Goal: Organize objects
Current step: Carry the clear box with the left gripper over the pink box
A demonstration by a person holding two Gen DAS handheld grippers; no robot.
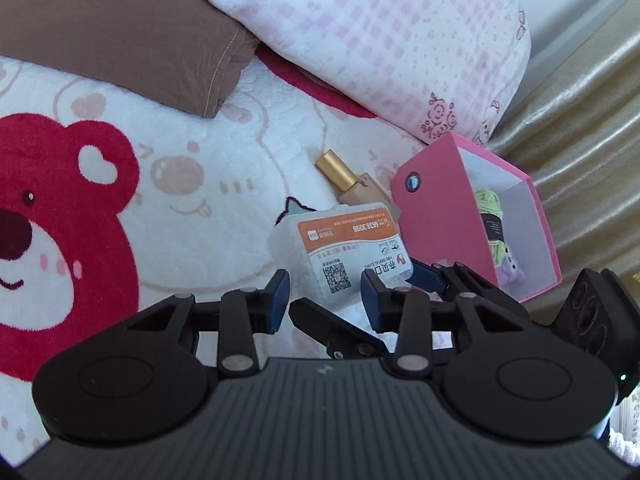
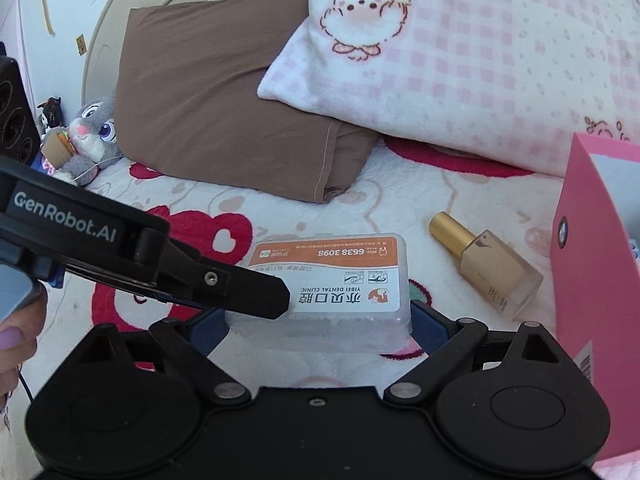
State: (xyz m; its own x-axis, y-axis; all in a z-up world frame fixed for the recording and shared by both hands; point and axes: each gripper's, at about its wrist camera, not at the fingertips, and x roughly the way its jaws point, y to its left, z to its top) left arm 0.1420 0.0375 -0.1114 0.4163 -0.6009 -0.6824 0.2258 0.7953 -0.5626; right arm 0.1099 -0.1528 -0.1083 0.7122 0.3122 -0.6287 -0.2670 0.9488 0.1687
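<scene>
A clear plastic case with an orange and white dental clinic label [image 1: 344,252] [image 2: 336,280] lies on the bear-print blanket. My right gripper [image 2: 320,320] is closed around its near end, blue pads on both sides. My left gripper [image 1: 326,300] is open just in front of the case, and one left finger [image 2: 248,292] touches the label from the left. A perfume bottle with a gold cap [image 1: 348,180] [image 2: 486,268] lies just beyond the case. A pink box [image 1: 476,220] [image 2: 592,280] lies on its side at the right, with a small plush toy and yarn inside.
A brown pillow [image 2: 224,92] and a pink checked pillow [image 2: 460,60] lie behind. A grey rabbit plush [image 2: 90,136] sits at the far left by the headboard. Gold fabric [image 1: 580,120] lines the right edge of the bed.
</scene>
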